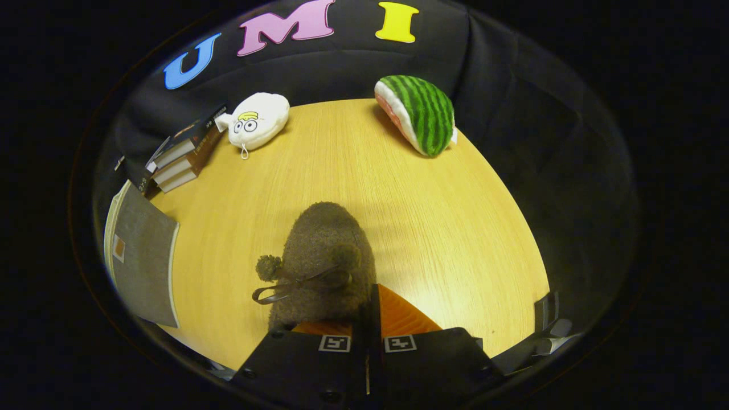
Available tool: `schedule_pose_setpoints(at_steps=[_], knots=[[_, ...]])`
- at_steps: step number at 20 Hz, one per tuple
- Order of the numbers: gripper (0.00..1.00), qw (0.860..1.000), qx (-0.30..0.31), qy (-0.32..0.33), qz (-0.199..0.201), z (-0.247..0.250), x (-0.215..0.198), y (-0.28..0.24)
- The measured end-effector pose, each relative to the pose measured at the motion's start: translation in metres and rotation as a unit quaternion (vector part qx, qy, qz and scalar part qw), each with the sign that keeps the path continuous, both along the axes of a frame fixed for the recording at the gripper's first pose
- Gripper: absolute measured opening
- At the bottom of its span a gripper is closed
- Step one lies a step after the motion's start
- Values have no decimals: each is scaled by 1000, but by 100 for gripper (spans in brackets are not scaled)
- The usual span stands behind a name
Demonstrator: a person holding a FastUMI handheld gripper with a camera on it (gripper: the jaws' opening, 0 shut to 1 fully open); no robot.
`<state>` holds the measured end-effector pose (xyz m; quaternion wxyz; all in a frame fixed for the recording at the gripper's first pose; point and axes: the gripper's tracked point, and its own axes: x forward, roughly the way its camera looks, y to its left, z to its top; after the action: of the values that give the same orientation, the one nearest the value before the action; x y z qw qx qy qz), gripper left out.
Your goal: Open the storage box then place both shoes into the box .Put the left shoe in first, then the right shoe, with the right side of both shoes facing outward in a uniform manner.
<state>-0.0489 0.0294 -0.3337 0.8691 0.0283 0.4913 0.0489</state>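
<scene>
Gripper: the gripper (pixel 367 319) sat closed tight, its two black fingers (pixel 307 353) meeting with almost no gap, pinching the rim of a brown fuzzy shoe (pixel 324 256) at its heel end.
What it held: a thin edge of the shoe's collar looked caught between the fingers, and the orange lining (pixel 404 316) showed just behind them; how deep the grip went could not be told.
Shoe: a plush slipper with a pompom (pixel 267 267) and a dark ribbon bow (pixel 296 285), its toe pointing away from the fingers across the wooden table (pixel 455 228). Lifted or resting on the table? Could not be told.
Step in hand: by the look of it, carrying one shoe toward the box. Left or right shoe could not be judged from this angle.
Next move calls for: swinging the shoe round to the box opening and turning it so its right side faced outward, without the thin pinch slipping.
Left of the shoe: a flat grey panel (pixel 142 267) at the table edge, possibly the box or its lid; uncertain.
Beyond that: a stack of books (pixel 182 156).
Far side: a white plush toy (pixel 259 121) and a watermelon-slice plush (pixel 424 114), well apart from the shoe.
In the way: nothing close ahead of the shoe; the books crowded the grey panel's far corner.
</scene>
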Motion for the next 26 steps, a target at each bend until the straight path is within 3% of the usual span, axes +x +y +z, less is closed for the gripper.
schedule_pose_setpoints(at_steps=[4, 13, 20, 26], knots=[[7, 999, 38, -24, -3, 74, 6, 44], [7, 990, 126, -24, 52, 183, -10, 206], [7, 986, 140, 24, 87, 179, -39, 317], [9, 989, 99, 40, 102, 141, -47, 360]])
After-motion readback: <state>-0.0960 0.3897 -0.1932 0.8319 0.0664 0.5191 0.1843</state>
